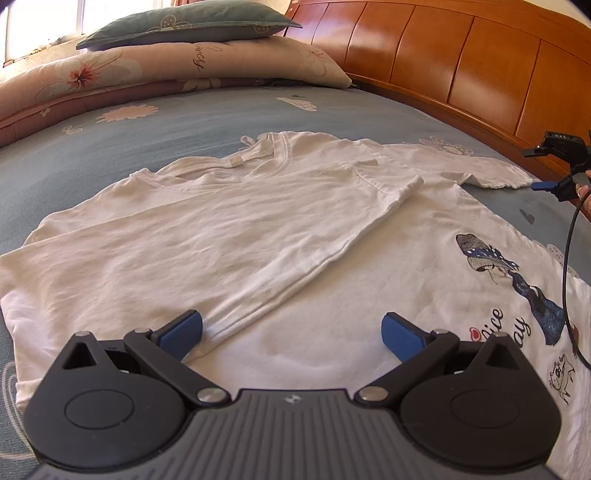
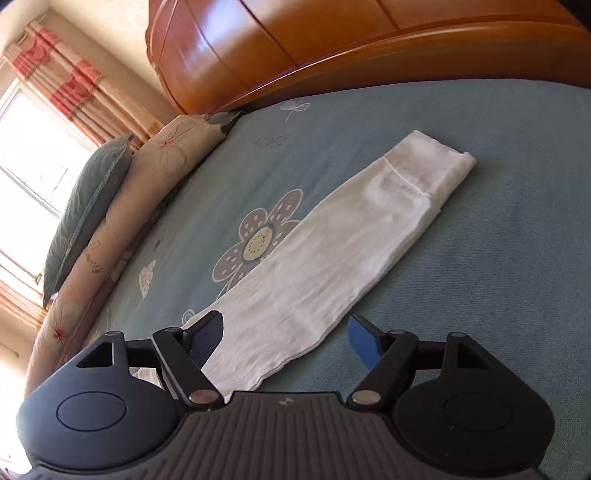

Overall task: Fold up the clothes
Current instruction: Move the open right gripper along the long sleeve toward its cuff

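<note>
White T-shirt (image 1: 258, 229) with "Nice", blue "FLOWERS" bedsheet (image 2: 498, 221)

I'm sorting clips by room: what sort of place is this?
Most likely a bedroom: a blue flower-print bedsheet, a glossy orange wooden headboard and stacked pillows by a curtained window.

Blue flowered bedsheet (image 1: 192, 147) fills my frame's middle. Upper left: teal cushion (image 1: 188, 26) atop cream floral pillow (image 1: 177, 66). Glossy orange wooden headboard (image 1: 461, 62) upper right.
</note>
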`<state>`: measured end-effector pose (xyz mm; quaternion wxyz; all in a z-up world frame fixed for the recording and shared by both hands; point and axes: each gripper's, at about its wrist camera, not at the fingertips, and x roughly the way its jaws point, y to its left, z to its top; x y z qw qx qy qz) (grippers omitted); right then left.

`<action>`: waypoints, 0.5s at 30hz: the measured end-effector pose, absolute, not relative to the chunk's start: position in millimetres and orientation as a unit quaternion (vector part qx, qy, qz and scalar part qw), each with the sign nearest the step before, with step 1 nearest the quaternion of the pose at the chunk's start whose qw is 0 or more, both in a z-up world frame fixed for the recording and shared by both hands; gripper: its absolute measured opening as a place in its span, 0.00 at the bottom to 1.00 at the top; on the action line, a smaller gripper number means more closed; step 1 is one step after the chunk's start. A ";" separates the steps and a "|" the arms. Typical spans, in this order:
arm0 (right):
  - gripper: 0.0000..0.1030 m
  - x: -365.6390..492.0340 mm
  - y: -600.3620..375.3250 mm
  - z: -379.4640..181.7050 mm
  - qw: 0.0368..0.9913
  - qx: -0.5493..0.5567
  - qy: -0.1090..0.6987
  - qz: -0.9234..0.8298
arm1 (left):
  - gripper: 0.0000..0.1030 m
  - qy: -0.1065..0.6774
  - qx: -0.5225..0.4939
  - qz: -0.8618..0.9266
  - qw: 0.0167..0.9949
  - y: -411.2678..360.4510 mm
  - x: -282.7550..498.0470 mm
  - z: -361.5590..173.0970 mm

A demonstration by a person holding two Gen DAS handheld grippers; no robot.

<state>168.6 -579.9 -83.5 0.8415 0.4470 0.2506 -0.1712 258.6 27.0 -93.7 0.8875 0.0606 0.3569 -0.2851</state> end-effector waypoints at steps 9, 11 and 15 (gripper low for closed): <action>0.58 155.2 -630.3 -129.3 0.803 0.541 0.161 -0.192 | 0.99 0.362 0.038 -0.278 0.889 29.1 262.3 -92.9; 0.58 160.8 -634.9 -131.1 0.804 0.539 0.156 -0.196 | 0.99 0.366 0.022 -0.277 0.888 32.1 264.5 -92.0; 0.58 171.0 -639.5 -133.1 0.813 0.527 0.143 -0.203 | 0.99 0.367 0.001 -0.282 0.886 37.2 266.9 -91.7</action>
